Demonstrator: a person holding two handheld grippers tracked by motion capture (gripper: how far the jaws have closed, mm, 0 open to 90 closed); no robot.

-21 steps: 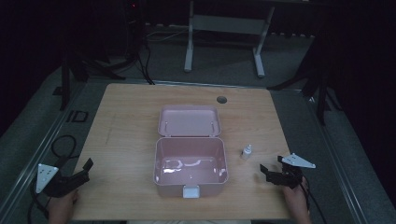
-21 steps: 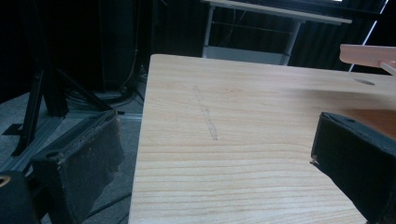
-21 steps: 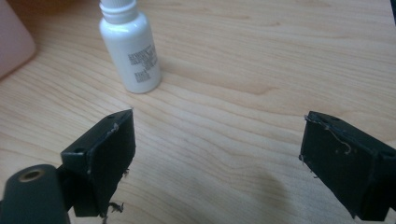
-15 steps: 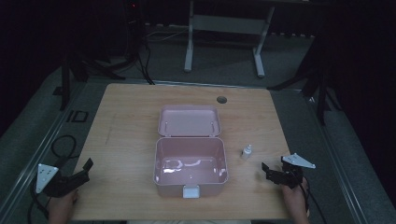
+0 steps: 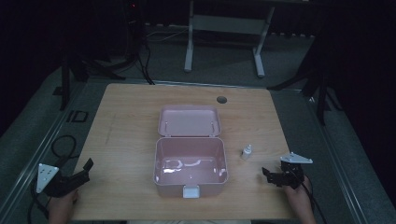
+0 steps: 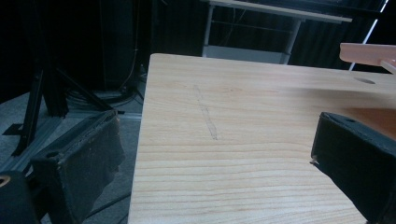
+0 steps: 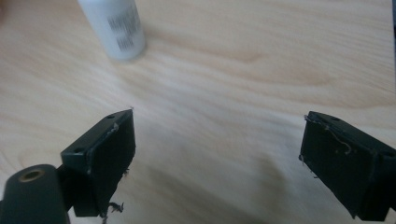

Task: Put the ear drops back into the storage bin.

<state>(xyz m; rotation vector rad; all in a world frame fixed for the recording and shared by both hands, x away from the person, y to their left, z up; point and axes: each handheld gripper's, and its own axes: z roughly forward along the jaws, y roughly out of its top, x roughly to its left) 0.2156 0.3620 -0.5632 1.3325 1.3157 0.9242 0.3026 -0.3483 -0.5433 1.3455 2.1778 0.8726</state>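
Your right gripper [image 5: 269, 175] sits low at the near right of the table [image 5: 126, 126], jaws spread wide with nothing between them — in the right gripper view only bare wood grain lies between the two black pads [image 7: 109, 154]. The small white bottle [image 5: 246, 152] stands upright on the table just right of the pink box [image 5: 190, 163], near your right gripper but apart from it. In the right gripper view the bottle [image 7: 114, 28] stands ahead of the jaws and off toward the left one, its printed label facing the camera, not touched.

The pink box is open at the middle of the table, lid [image 5: 189, 121] laid back flat on the far side, a pale latch tab on its near wall. Inside I see only glare on the floor of it; I can't tell more.

Your left gripper [image 5: 81, 171] rests at the near left corner, well apart from box and bottle. Its jaws stand wide too — the left gripper view shows one pad [image 6: 88, 161] hanging over the table edge, the other over the wood, with bare tabletop between them. A faint pencil-like streak [image 6: 205, 114] marks the wood ahead.

A round hole [image 5: 222, 99] sits near the table's far edge.
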